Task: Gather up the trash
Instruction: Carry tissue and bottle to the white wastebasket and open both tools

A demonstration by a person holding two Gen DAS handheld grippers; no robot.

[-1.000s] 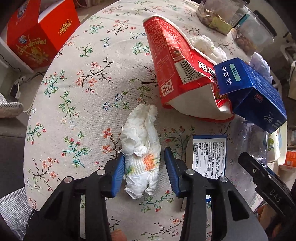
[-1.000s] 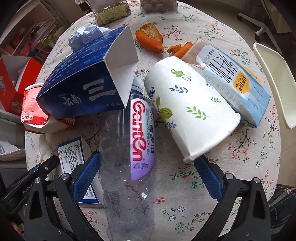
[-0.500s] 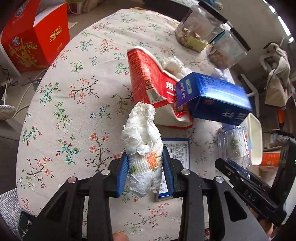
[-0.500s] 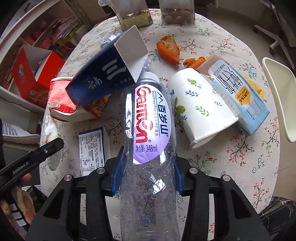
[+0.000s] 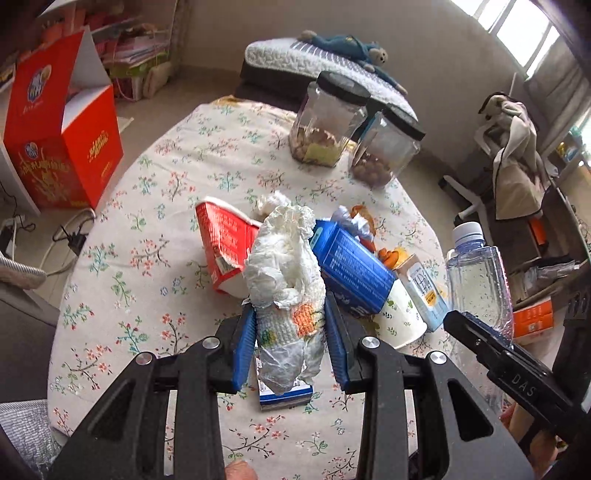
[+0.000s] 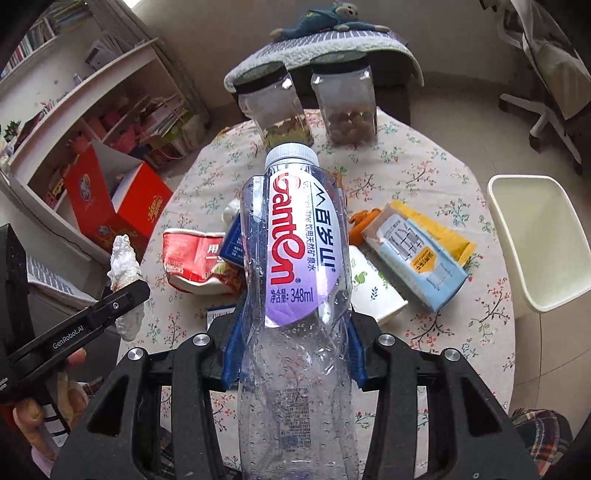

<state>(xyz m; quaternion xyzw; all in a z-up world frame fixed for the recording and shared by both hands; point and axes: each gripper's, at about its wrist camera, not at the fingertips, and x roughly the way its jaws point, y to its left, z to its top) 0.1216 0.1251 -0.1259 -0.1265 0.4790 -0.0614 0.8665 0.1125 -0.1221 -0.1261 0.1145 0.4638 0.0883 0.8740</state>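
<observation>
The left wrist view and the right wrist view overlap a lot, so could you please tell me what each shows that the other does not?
Only the left wrist view shows the window and the coat draped over a chair. Only the right wrist view shows the white bin and the bookshelf. Both show the crumpled tissue in the left hand-held gripper, the water bottle in the right hand-held gripper, and two jars.

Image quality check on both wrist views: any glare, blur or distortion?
Left wrist: window blown out top right, strong fisheye bend at the table edge, sharp overall. Right wrist: bottle fills centre, its clear plastic warps what lies behind; milk carton slightly smeared.
</observation>
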